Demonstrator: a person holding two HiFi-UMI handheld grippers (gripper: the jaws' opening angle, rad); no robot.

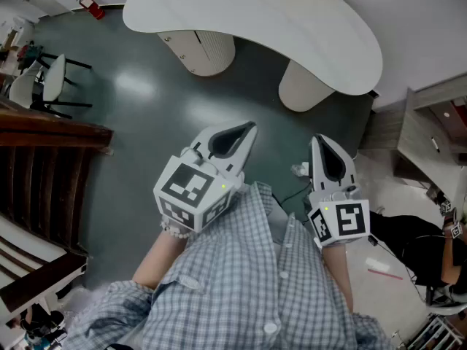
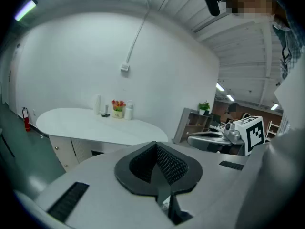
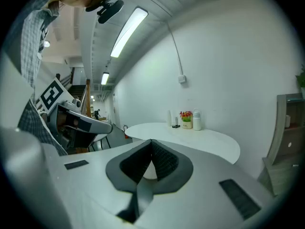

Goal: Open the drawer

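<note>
A white curved table (image 1: 292, 28) stands ahead of me on two rounded bases. The left base (image 1: 201, 49) is a cabinet with small knobs on its front, also seen in the left gripper view (image 2: 64, 151). I hold both grippers close to my chest, well short of the table. My left gripper (image 1: 246, 128) is shut with nothing in it, its dark pads meeting (image 2: 156, 144). My right gripper (image 1: 319, 141) also stands shut and empty (image 3: 151, 142), pointing toward the table (image 3: 190, 137).
Bottles and a small flower pot (image 2: 117, 109) stand on the table by the wall. Dark wooden stairs (image 1: 44, 166) and chairs (image 1: 47, 82) are at the left. A grey shelf unit (image 1: 430, 130) stands at the right. Green floor (image 1: 146, 108) lies between me and the table.
</note>
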